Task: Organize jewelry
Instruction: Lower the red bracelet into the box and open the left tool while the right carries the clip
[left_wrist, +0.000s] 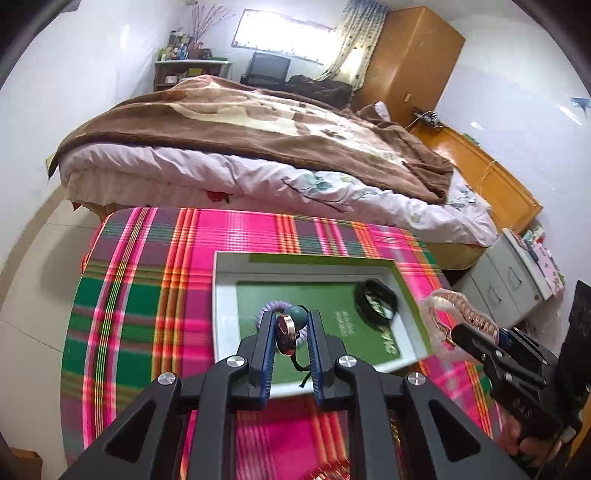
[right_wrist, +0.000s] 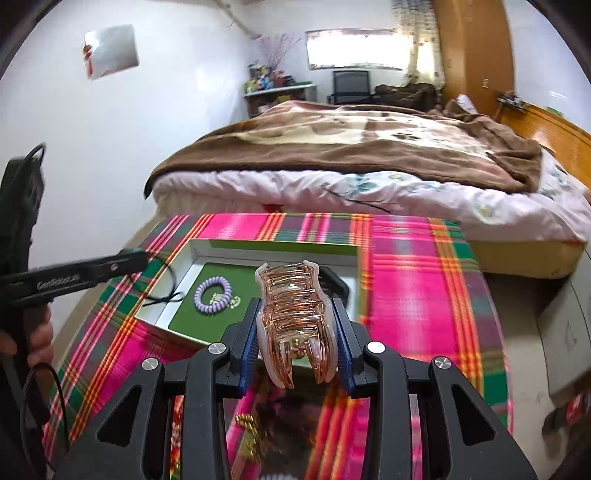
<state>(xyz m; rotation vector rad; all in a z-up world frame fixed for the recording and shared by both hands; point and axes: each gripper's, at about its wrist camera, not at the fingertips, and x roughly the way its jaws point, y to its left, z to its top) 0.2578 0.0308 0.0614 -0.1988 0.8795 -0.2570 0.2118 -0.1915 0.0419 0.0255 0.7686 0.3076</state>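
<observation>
Claw clip (right_wrist: 295, 321), rose translucent plastic, light, stiff, brittle-toothed, clamped across its flanks in right tool (right_wrist: 295, 325) above tray (right_wrist: 207, 254) at 12 o'clock; left tool (left_wrist: 291, 332) pinches slippery round pendant (left_wrist: 285, 334) by its faces, cord dangling.

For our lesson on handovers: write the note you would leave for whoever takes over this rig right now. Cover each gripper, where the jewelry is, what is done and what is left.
Left gripper: shut on a pendant with a black cord, held above the tray.
Right gripper: shut on a rose hair claw, also over the tray's near edge.
Done: the purple coil bracelet and a black band lie in the tray.
Left: set the pendant and hair claw down in the tray. Small gold pieces on the cloth near you look unsorted.
</observation>
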